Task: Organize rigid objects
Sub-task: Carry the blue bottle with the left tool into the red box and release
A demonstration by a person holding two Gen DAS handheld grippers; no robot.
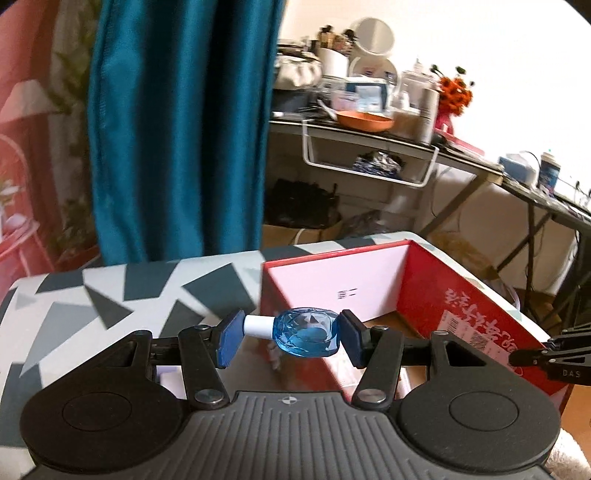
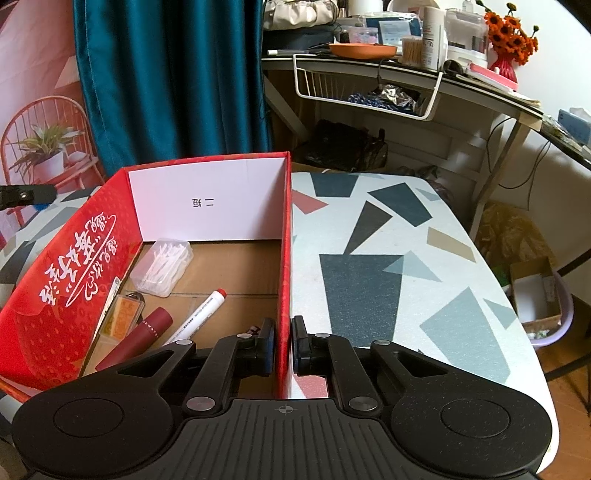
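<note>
My left gripper point(image 1: 290, 338) is shut on a small blue glass bottle point(image 1: 306, 336) with a white cap, held sideways in the air over the near-left wall of the red cardboard box point(image 1: 461, 295). My right gripper point(image 2: 283, 345) is shut on the box's right wall point(image 2: 284, 258), one pad inside and one outside. Inside the box lie a clear case of white picks point(image 2: 162, 267), an orange tag in a clear holder point(image 2: 123, 317), a dark red tube point(image 2: 136, 339) and a white marker with a red cap point(image 2: 199, 317). The left gripper's tip point(image 2: 26, 195) shows at the left edge of the right wrist view.
The box stands on a table with a grey, white and red geometric cover point(image 2: 406, 258). A teal curtain point(image 2: 166, 81) hangs behind. A cluttered desk with an orange bowl point(image 2: 362, 50) and orange flowers point(image 2: 511, 33) stands at the back right. A basin with cartons point(image 2: 543, 306) sits on the floor.
</note>
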